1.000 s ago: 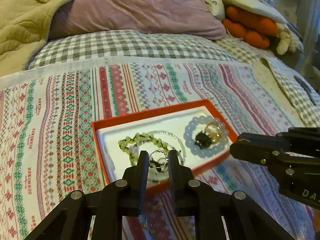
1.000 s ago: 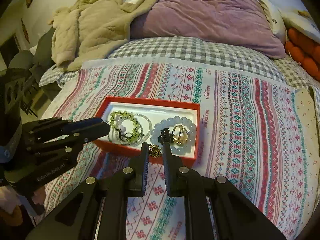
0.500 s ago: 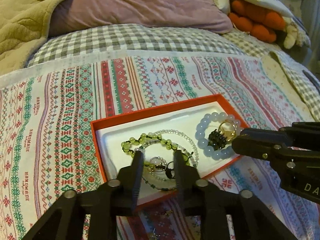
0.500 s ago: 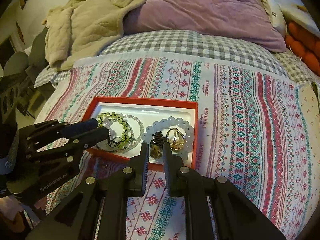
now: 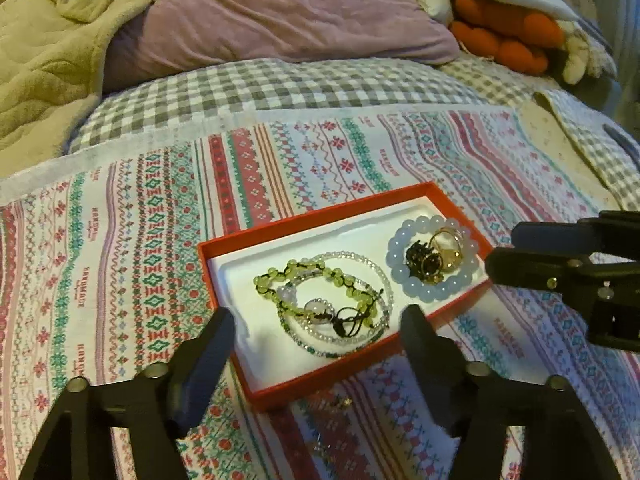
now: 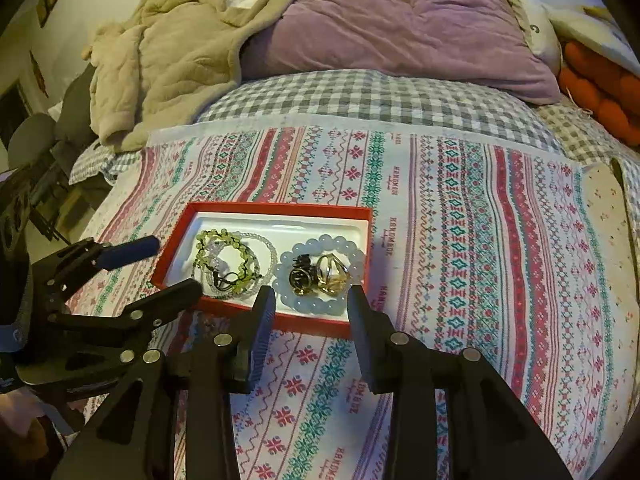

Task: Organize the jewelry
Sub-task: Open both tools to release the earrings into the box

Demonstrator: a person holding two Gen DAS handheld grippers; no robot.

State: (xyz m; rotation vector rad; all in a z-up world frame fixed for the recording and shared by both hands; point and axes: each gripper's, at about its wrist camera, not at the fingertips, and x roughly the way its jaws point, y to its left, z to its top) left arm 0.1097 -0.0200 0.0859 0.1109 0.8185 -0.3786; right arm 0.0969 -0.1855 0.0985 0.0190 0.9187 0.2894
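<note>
And here's the jewelry, all gathered in the red box (image 5: pixel 280 236), which sits flat on the striped cloth (image 5: pixel 120 260) spread over the bed. Inside the box, on its white lining, the green bead bracelet (image 5: pixel 316 276) lies toward the left end, tangled with a clear bead strand (image 5: pixel 372 264) and a dark cord. Toward the right end of the box sits the pale blue bead bracelet (image 5: pixel 416 288), and nested inside its ring are a gold ring (image 5: pixel 448 248) and a dark, sparkly piece (image 5: pixel 422 260), touching each other. Something small and gold (image 5: pixel 340 402) lies on the cloth just outside the box's near wall; too blurred to name.

The left gripper (image 5: pixel 316 328) hangs over the near edge of the box, jaws spread wide and holding nothing. The right gripper (image 6: pixel 312 300) is at the box's near right corner, just in front of the blue bracelet, jaws also spread apart and empty.

Beyond the box, past the cloth's far edge, comes a gray checked sheet (image 6: pixel 360 96), then a purple pillow (image 6: pixel 400 20). Left of the pillow is a beige quilted blanket (image 6: pixel 168 48); to its right, an orange plush toy (image 5: pixel 504 36).
</note>
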